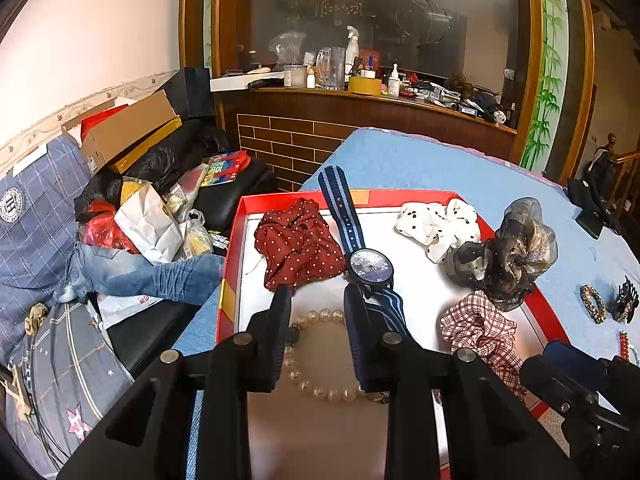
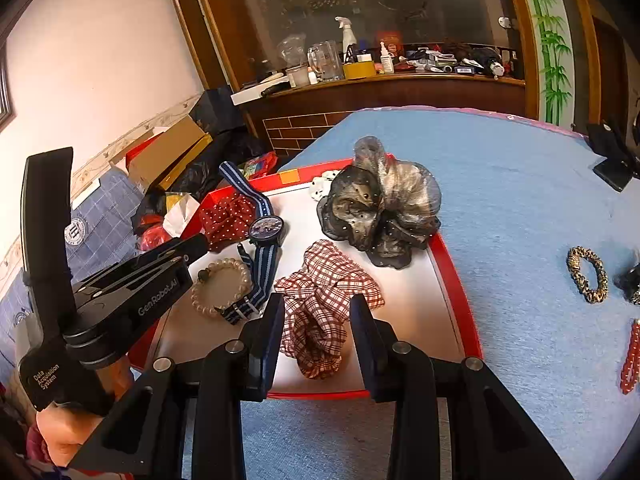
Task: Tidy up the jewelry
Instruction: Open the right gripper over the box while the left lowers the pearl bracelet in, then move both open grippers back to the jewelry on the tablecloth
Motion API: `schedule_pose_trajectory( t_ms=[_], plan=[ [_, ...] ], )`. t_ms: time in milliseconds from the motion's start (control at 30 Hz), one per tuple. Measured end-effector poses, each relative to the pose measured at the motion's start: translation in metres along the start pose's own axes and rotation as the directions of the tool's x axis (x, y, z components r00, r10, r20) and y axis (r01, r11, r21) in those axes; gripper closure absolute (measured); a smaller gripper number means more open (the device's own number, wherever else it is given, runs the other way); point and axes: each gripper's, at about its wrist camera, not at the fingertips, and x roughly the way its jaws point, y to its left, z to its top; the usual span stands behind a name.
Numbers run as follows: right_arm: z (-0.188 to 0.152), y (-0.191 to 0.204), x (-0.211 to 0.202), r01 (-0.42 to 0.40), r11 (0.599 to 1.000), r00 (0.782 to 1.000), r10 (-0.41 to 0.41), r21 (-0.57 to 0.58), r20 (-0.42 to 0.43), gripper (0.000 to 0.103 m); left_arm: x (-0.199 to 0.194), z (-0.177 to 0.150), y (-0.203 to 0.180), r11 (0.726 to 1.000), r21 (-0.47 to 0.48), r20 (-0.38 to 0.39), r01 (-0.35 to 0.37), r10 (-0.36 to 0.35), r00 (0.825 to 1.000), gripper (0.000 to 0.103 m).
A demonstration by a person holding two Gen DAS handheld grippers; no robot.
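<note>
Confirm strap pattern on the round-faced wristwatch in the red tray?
The wristwatch has a navy fabric strap with light-blue lengthwise stripes, clearest in the left wrist view.

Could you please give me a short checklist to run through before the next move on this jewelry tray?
1. Left gripper free of load: ok; jaws apart, nothing clamped, pearl bracelet lies on the tray beneath them.
2. Right gripper free of load: ok; jaws apart on either side of the checked scrunchie, pads not pressing it.
3. Watch inside the tray: not ok; its strap sticks out over the far rim.
4. Items left on the blue cloth: not ok; leopard-print hair tie and red bead strand lie outside the tray.
5. Grippers clear of each other: ok; separate.
</note>
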Motion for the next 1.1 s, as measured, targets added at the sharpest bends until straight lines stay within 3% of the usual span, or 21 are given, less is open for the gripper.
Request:
schedule_pose_trajectory(
  t_ms=[300, 700, 1000, 1100],
  plan=[
    [-0.004, 0.004, 0.009, 0.007, 1.000, 0.999, -0.007, -0.022, -0.036, 0.066, -0.007, 0.002, 0.004, 1.000, -0.025, 0.030, -0.004, 0.005, 1.000, 0.069],
    [-0.004, -0.006, -0.010, 0.003, 1.000, 1.000, -0.003, 0.018, 0.011, 0.066, -0.014, 0.002, -0.004, 1.000, -0.011, 0.071, -0.012, 0.012, 0.997, 0.061],
    [-0.014, -0.030, -0.053, -0.024, 0.993, 0.999, 0.018, 0.112, 0.051, 0.066, -0.039, -0.001, -0.023, 0.999, 0.054, 0.132, -0.009, 0.002, 0.991, 0.059],
    [-0.020, -0.042, -0.076, -0.001, 0.991, 0.997, -0.010, 0.135, 0.080, 0.061, -0.056, -0.007, -0.045, 0.994, 0.091, 0.118, 0.057, -0.067, 0.991, 0.057]
  ],
)
